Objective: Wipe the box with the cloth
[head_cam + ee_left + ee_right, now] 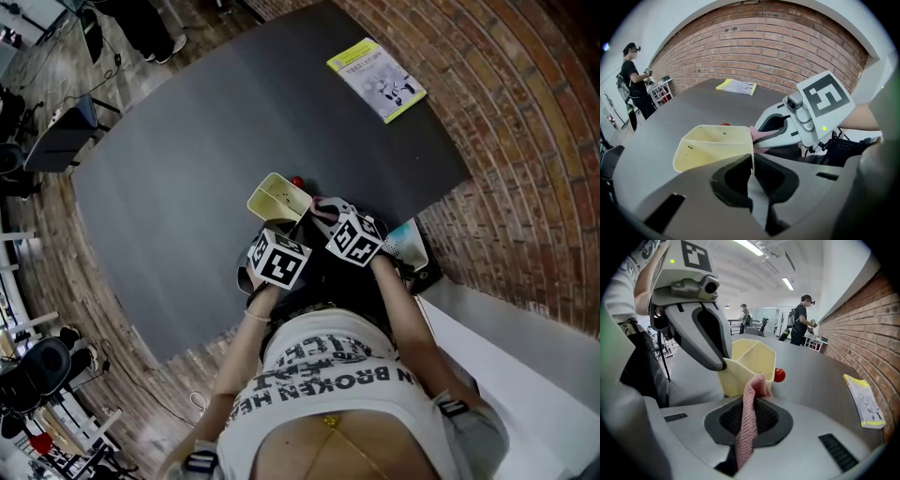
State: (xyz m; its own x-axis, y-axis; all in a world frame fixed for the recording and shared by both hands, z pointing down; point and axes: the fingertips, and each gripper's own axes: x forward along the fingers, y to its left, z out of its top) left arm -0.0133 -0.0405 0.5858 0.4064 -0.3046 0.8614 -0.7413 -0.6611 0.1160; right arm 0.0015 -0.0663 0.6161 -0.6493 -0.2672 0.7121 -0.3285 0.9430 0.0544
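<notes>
**Wiping stage, three views.** The left gripper [751, 164] was closed, its jaws pressed together on one side wall of the pale yellow box [710, 147]. The box sat tilted over the near edge of the dark table [216, 122]. Whether it rested on the table could not be told. The right gripper [751, 399] pinched the pink cloth [746, 427], whose upper end touched the box's outer wall. A red ball [779, 375] lay just behind the box, and a booklet [376, 79] lay well apart at the far corner.
</notes>
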